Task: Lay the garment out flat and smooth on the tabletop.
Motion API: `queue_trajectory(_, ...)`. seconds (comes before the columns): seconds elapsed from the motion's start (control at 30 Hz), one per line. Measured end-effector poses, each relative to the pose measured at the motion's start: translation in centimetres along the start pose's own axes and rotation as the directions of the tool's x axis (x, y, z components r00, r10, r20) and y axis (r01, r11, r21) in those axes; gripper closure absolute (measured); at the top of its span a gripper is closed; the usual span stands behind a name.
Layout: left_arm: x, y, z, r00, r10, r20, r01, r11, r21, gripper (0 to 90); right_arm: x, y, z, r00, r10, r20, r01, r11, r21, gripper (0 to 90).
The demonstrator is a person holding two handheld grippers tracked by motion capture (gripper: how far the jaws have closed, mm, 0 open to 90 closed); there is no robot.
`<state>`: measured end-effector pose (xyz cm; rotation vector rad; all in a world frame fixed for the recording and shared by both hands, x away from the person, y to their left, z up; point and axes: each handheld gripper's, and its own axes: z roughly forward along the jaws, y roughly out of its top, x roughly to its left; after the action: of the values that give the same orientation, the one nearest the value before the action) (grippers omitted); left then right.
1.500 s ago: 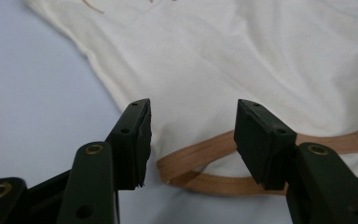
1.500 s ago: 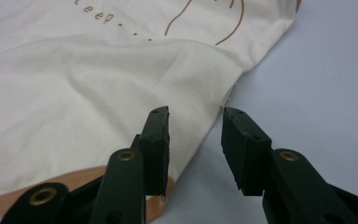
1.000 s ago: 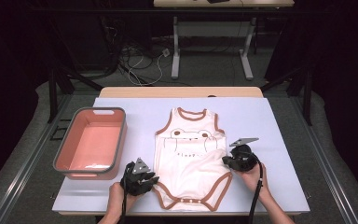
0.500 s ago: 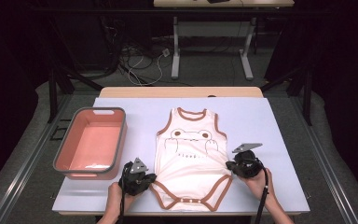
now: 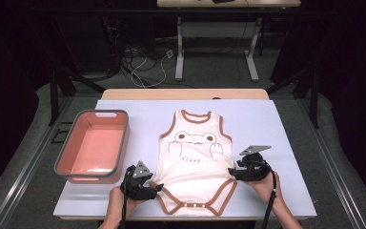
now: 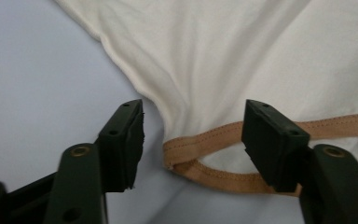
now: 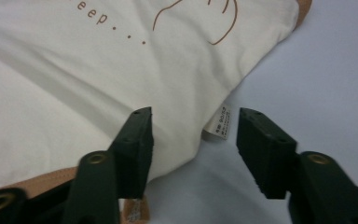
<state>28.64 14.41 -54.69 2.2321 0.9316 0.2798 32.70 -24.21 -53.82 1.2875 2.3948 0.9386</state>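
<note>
centrally, a table [image 5: 276, 138] covered in pale lilac is seen from above, with a pink tub [image 5: 93, 145] set at its left side. a cream bodysuit [image 5: 195, 162] with brown trim is laid flat in the middle, neck away from the person, a frog face printed on its chest. the left gripper [image 5: 156, 188] is held at the garment's lower left corner, the right gripper [image 5: 232, 171] at its lower right edge, each gripped by a hand [image 5: 116, 205] rising from the bottom edge. in the left gripper view, the jaws are seen spread apart on either side of the brown leg band [image 6: 205, 154], nothing clamped between them. in the right gripper view, the jaws are likewise held apart over the side seam, where a small white label [image 7: 220, 122] is shown sticking out onto the table just beside the cloth.
</note>
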Motion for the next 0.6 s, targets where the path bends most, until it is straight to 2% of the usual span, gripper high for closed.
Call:
queue_trajectory(0.17, -0.5, 0.3, -0.5, 0.9997, 0.024, 0.002, -0.024, 0.9994, -0.025, 25.6, 0.4, 0.4, -0.5, 0.9989, 0.0, -0.048, -0.002, 0.999, -0.042, 23.9)
queue_trajectory(0.27, -0.7, 0.5, -0.7, 0.9993, 0.038, -0.006, -0.038, 0.9986, -0.037, 20.0, 0.5, 0.5, -0.7, 0.9985, -0.013, -0.053, 0.009, 0.998, -0.06, 16.2)
queue_trajectory(0.33, -0.8, 0.5, -0.7, 0.9993, 0.036, -0.011, -0.036, 0.9986, -0.039, 16.4, 0.7, 0.6, -0.8, 0.9984, -0.009, -0.055, 0.006, 0.998, -0.069, 14.4)
queue_trajectory(0.6, -0.7, 0.6, -1.1, 0.9991, 0.026, -0.035, -0.027, 0.998, -0.057, 12.4, 0.8, 0.9, -0.9, 0.9976, -0.033, -0.061, 0.026, 0.994, -0.109, 7.0)
